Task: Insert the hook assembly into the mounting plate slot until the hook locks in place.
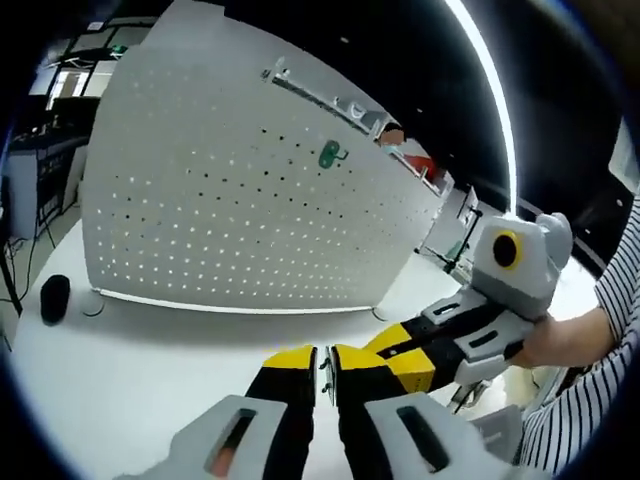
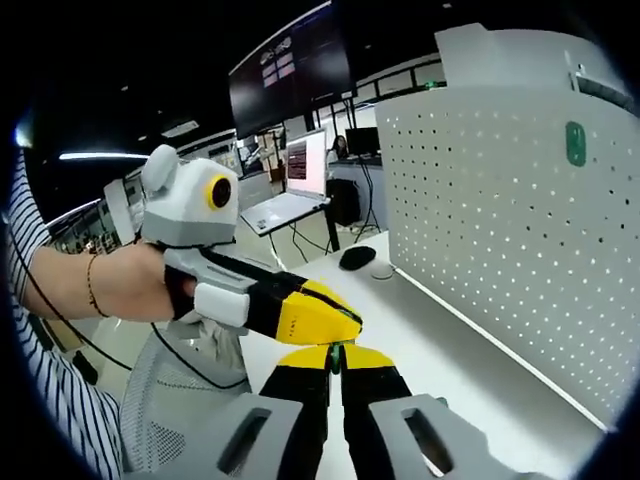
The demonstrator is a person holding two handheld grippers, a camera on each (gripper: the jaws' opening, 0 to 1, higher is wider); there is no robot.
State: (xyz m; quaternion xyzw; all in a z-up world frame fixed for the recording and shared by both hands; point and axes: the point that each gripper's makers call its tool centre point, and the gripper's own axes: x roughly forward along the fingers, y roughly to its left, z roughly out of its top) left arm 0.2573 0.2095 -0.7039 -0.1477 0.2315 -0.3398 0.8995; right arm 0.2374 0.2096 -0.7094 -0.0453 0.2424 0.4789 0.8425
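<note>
Between your closed left hand-held gripper (image 1: pixel 324 362) jaws sits a small metal hook piece (image 1: pixel 326 372); your right hand-held gripper (image 2: pixel 336 360) pinches a green sliver (image 2: pixel 337 357). Ahead, the white pegboard (image 1: pixel 250 190) stands on the table (image 1: pixel 120 370), green hook (image 1: pixel 330 153) mounted.

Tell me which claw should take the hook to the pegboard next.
Left, probably: the left claw faces the pegboard squarely and pinches a small metal piece, while the right claw sees it obliquely.

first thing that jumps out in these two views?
The big white pegboard standing on the white table, with a small green hook stuck high on it. Up close, the yellow-tipped left gripper and right gripper meet tip to tip, both with jaws closed. The right one seems to pinch something small and green.
</note>
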